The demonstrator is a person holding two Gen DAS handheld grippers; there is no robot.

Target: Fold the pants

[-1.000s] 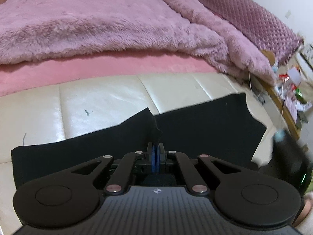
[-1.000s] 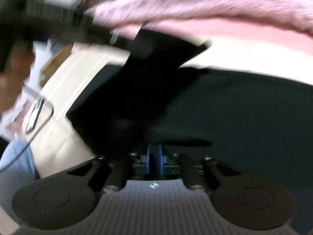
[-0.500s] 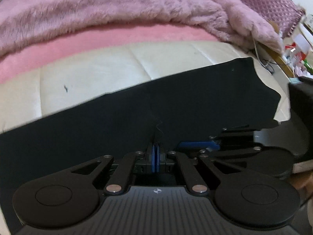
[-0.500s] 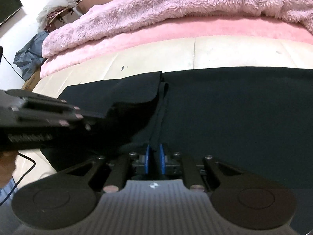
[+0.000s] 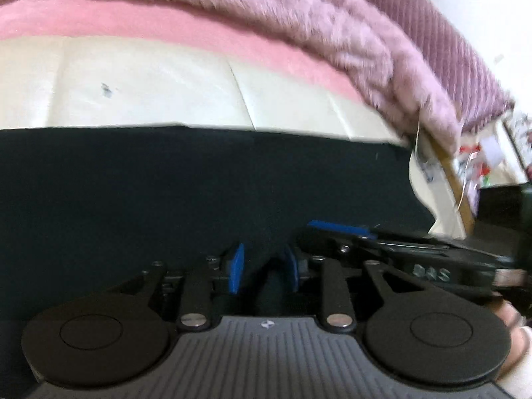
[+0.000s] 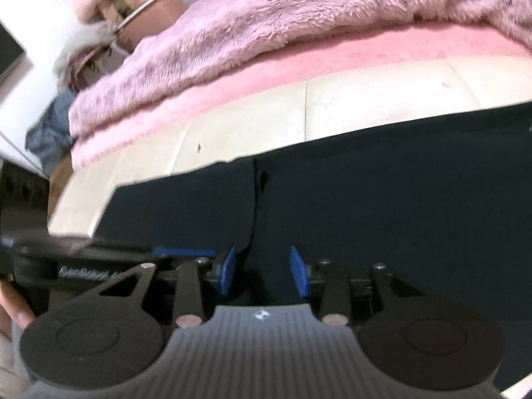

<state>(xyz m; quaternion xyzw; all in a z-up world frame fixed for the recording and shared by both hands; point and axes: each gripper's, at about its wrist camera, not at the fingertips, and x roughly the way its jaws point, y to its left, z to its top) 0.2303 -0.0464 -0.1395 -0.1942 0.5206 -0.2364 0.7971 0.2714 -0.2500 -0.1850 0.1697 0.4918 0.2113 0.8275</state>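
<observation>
The black pants (image 5: pixel 199 179) lie flat on the cream leather surface (image 5: pixel 149 96); in the right wrist view the pants (image 6: pixel 382 183) show a seam line running up from the jaws. My left gripper (image 5: pixel 262 266) is open just above the near edge of the cloth, blue pads (image 5: pixel 236 267) apart, holding nothing. My right gripper (image 6: pixel 264 269) is open too, low over the cloth. The two grippers sit side by side: the right one shows in the left wrist view (image 5: pixel 335 227), the left one in the right wrist view (image 6: pixel 186 252).
A fluffy mauve blanket (image 5: pixel 299 13) and a pink blanket (image 5: pixel 166 26) lie behind the pants. A purple quilted pillow (image 5: pixel 442 50) is at the far right, with clutter (image 5: pixel 478 163) beyond the edge. Bags and cloth (image 6: pixel 109 33) lie at the far left.
Both grippers were shut on the pants' cloth and have opened, letting it go. The lifted fold now lies flat. Both grippers have dropped low over the cloth.
</observation>
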